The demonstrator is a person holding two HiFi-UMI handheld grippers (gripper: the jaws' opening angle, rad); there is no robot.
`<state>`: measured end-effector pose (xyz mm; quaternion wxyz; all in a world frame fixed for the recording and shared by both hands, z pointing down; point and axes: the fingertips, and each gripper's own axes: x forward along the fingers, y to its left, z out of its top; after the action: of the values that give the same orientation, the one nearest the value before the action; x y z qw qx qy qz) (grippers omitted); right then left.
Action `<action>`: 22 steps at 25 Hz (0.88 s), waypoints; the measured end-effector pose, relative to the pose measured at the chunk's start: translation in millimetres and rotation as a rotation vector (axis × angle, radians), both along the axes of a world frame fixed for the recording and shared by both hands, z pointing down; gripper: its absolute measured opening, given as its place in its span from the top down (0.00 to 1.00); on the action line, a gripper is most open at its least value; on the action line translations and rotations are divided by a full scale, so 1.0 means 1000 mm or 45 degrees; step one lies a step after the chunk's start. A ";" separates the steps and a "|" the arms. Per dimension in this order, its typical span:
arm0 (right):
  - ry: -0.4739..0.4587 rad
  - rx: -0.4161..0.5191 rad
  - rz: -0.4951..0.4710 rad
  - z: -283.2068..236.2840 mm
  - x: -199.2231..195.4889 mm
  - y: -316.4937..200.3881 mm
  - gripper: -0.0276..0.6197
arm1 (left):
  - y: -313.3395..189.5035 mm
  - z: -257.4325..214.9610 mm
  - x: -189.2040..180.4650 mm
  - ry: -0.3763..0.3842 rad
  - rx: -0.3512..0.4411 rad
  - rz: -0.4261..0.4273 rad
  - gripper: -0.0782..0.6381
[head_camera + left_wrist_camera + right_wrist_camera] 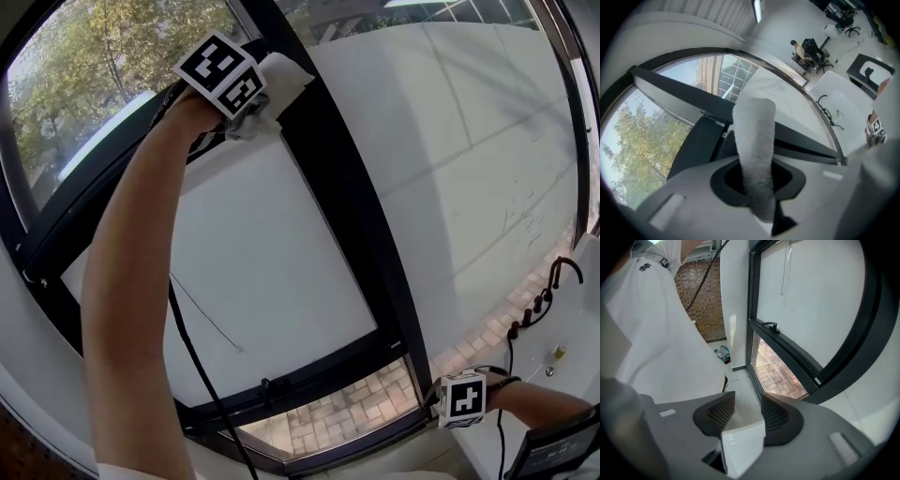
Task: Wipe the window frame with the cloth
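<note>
Head view, cloth (281, 80) on frame (349, 217), cable (197, 370) below

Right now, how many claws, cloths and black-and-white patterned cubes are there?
Cloths: 1, the cloth.
Claws: 2, the left claw shut on the cloth, the right claw open and empty.
Cubes: 2, the left cube and the right cube, one on each claw.
Total: 5.
</note>
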<state>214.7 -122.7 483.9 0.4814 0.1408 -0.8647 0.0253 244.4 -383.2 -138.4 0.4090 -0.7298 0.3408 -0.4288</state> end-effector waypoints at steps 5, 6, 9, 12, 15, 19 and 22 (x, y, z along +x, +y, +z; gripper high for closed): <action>0.039 -0.045 -0.031 0.011 -0.010 -0.001 0.68 | 0.004 -0.014 -0.030 0.273 -0.064 0.046 0.76; 0.037 -0.058 -0.048 0.011 -0.015 0.000 0.68 | 0.005 -0.017 -0.035 0.333 -0.077 0.064 0.76; 0.042 -0.060 -0.093 0.009 -0.028 -0.002 0.68 | 0.009 -0.025 -0.057 0.512 -0.096 0.107 0.76; 0.065 -0.045 -0.139 0.004 -0.040 -0.005 0.68 | 0.009 -0.026 -0.084 0.623 -0.092 0.110 0.76; 0.076 -0.063 -0.193 0.005 -0.054 -0.005 0.68 | 0.008 -0.025 -0.112 0.666 -0.077 0.085 0.76; 0.140 -0.016 -0.245 0.011 -0.064 -0.021 0.68 | 0.007 -0.024 -0.154 0.677 -0.058 0.044 0.76; 0.130 -0.049 -0.319 0.009 -0.082 -0.016 0.68 | 0.010 -0.027 -0.192 0.698 -0.042 -0.001 0.76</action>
<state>132.9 -138.2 492.9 0.5267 0.0235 -0.8494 -0.0256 52.5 -372.8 -165.3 0.2894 -0.8251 0.4319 -0.2211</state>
